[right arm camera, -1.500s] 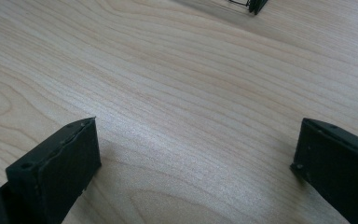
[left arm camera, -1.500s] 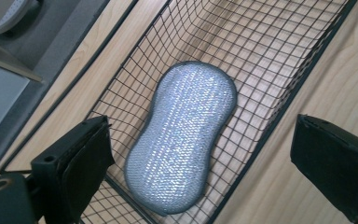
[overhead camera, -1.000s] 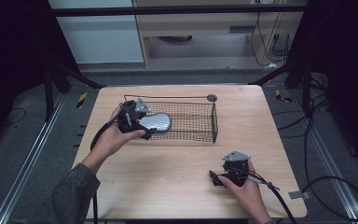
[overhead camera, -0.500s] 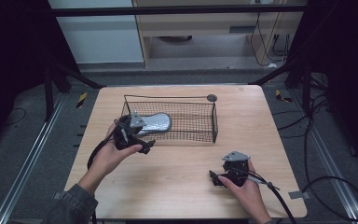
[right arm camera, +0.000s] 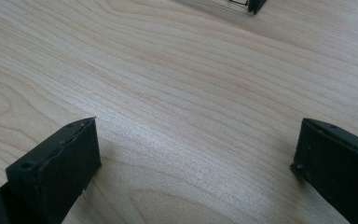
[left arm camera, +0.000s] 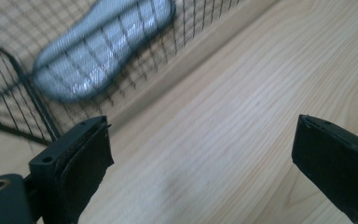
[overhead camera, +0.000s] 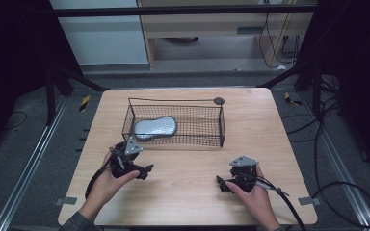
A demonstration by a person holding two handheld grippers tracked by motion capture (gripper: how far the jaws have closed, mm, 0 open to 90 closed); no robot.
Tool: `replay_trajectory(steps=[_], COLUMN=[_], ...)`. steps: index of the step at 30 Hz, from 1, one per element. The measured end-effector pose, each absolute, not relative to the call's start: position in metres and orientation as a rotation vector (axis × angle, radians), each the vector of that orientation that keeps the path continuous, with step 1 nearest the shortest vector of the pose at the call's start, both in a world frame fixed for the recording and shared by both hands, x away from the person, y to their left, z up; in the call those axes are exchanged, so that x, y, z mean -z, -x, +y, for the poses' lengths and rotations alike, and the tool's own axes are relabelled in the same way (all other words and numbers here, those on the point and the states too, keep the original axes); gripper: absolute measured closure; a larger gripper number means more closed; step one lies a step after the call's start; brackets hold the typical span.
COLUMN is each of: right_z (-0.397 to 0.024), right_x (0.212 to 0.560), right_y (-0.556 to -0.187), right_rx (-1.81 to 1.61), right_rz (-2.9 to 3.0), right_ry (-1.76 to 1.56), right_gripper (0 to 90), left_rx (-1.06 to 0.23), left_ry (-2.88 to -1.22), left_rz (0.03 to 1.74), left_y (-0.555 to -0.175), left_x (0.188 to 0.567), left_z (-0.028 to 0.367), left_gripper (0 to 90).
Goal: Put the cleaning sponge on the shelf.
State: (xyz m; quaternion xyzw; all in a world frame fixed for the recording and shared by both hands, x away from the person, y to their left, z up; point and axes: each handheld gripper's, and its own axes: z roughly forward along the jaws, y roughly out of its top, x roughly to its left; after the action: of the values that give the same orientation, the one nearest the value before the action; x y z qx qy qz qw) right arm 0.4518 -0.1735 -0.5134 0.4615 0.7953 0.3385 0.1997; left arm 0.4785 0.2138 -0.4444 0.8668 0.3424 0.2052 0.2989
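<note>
1. A silver-grey padded pouch [overhead camera: 155, 128], peanut-shaped with a dark edge, lies flat inside the basket at its nine o'clock end.
2. A black wire mesh basket [overhead camera: 207, 138], rectangular and upright, stands on the wooden table toward twelve o'clock, its long side running left to right.

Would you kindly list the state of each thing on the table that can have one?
Left gripper: open, empty, held low above the table in front of the basket.
Right gripper: open, empty, low at the table's near right.
Wire basket: upright on the table, open on top.
Grey pouch: lying flat inside the basket, at its left end.
</note>
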Motion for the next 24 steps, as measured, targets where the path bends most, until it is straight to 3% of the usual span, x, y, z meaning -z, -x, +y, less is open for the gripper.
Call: replay_trajectory(steps=[10,24], right_z=[-0.173,-0.173], right_x=[0.513,0.513], right_y=[-0.452,-0.452], right_rx=[-0.946,-0.946], right_rz=[2.222,2.222], right_ry=[-1.294,-1.294], right_gripper=[0.6,0.6], left_rx=[-0.551,-0.516], left_ry=[-2.290,-2.181], left_rz=[1.079,1.199], left_y=[-0.483,-0.497], left_x=[0.482,0.501], left_z=[0.252,0.279], left_gripper=[4.2,2.2])
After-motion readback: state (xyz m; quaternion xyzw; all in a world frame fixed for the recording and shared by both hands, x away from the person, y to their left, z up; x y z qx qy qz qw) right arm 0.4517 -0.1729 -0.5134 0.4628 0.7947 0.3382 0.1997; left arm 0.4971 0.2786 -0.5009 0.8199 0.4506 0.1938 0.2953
